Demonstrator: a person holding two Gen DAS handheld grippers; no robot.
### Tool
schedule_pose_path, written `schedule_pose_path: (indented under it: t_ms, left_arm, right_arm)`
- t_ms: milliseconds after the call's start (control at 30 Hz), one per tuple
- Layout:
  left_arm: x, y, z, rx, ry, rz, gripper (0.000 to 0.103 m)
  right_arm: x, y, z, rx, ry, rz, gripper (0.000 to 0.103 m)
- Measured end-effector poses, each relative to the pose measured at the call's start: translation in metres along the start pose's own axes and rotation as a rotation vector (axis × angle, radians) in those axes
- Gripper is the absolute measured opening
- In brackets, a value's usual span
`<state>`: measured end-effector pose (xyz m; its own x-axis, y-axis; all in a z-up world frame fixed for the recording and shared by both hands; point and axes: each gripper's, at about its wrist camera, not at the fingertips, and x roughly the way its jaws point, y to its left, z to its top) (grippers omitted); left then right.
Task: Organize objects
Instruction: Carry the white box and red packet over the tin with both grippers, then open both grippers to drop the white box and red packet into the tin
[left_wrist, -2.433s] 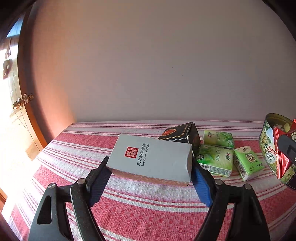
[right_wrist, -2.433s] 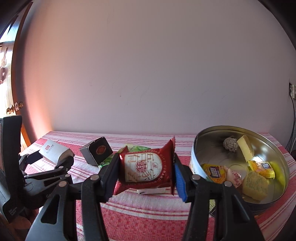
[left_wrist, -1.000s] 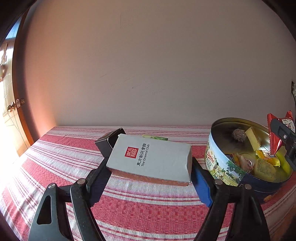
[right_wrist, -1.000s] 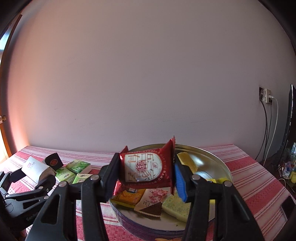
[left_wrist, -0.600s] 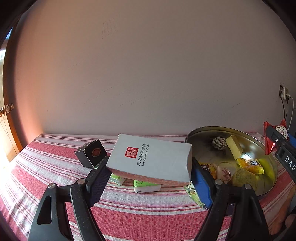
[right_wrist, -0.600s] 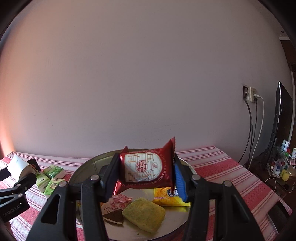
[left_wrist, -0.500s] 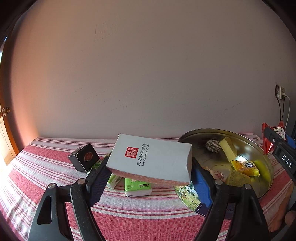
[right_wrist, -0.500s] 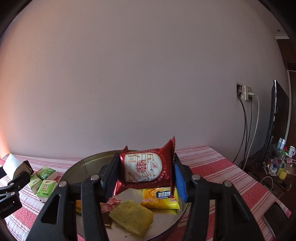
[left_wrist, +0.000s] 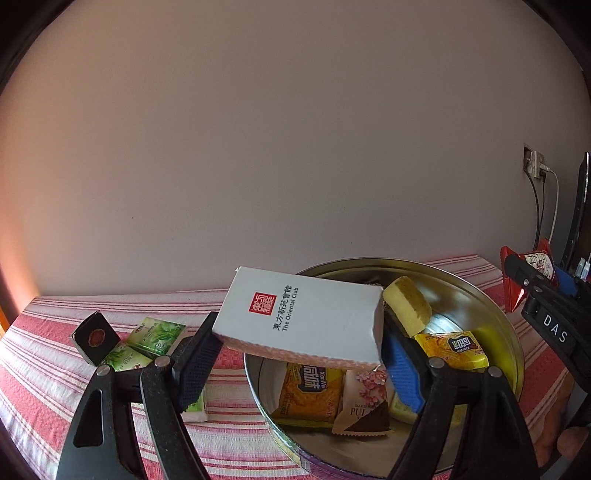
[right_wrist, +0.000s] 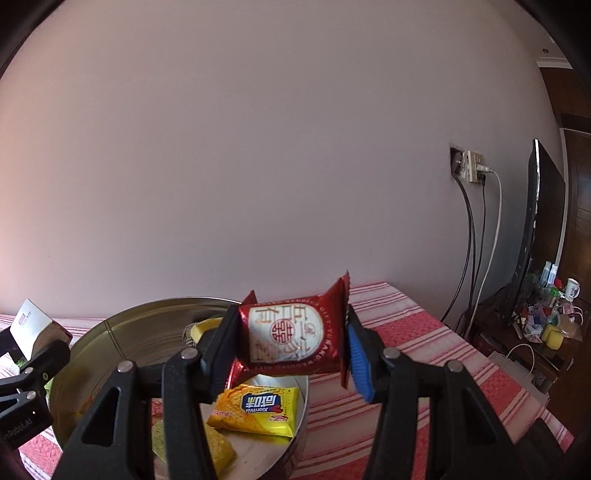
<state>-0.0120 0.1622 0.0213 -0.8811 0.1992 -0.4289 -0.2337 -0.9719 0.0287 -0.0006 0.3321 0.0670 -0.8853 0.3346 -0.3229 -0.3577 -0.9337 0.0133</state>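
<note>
My left gripper (left_wrist: 299, 350) is shut on a white box with a red seal (left_wrist: 306, 317), held over the left rim of a round metal tin (left_wrist: 517, 354). Inside the tin lie yellow snack packets (left_wrist: 450, 349), a pink-and-brown packet (left_wrist: 364, 400) and a yellow cake piece (left_wrist: 406, 304). My right gripper (right_wrist: 286, 350) is shut on a red foil snack packet (right_wrist: 291, 336), held above the tin (right_wrist: 122, 332) near its right side. The right gripper with the red packet (left_wrist: 532, 266) shows at the far right of the left wrist view. The white box (right_wrist: 31, 321) shows at the left edge of the right wrist view.
A red-and-white striped cloth (left_wrist: 44, 376) covers the table. Left of the tin lie green packets (left_wrist: 157, 334) and a small black box (left_wrist: 95, 338). A wall socket with cables (right_wrist: 469, 166), a dark screen (right_wrist: 535, 229) and a cluttered low stand (right_wrist: 546, 321) are to the right.
Both grippers have swung to the right with their loads. The tin now lies under the white box, and the red packet has come over the tin's right part. Both grips are unchanged.
</note>
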Motion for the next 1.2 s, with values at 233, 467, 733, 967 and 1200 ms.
schedule_pose_path:
  t_ms: [233,467,733,967,1200]
  left_arm:
    - [0.023,-0.013,0.0,0.014,0.051,0.004,0.083]
    - [0.031,-0.021,0.006,0.048,0.06,0.013,0.083]
    - [0.045,-0.024,0.008,0.056,0.108,0.043,0.083]
    - [0.043,-0.021,0.009,0.053,0.127,0.054,0.084]
    - [0.037,-0.02,0.008,0.043,0.084,0.044,0.101]
  right_arm:
    - [0.015,-0.007,-0.002,0.051,0.069,0.167,0.054]
    - [0.024,0.002,-0.01,0.025,0.101,0.182,0.054]
    - [0.034,0.004,-0.013,0.02,0.13,0.172,0.054]
    - [0.039,0.003,-0.015,0.035,0.143,0.188,0.059]
    - [0.024,-0.004,-0.011,0.074,0.054,0.129,0.094]
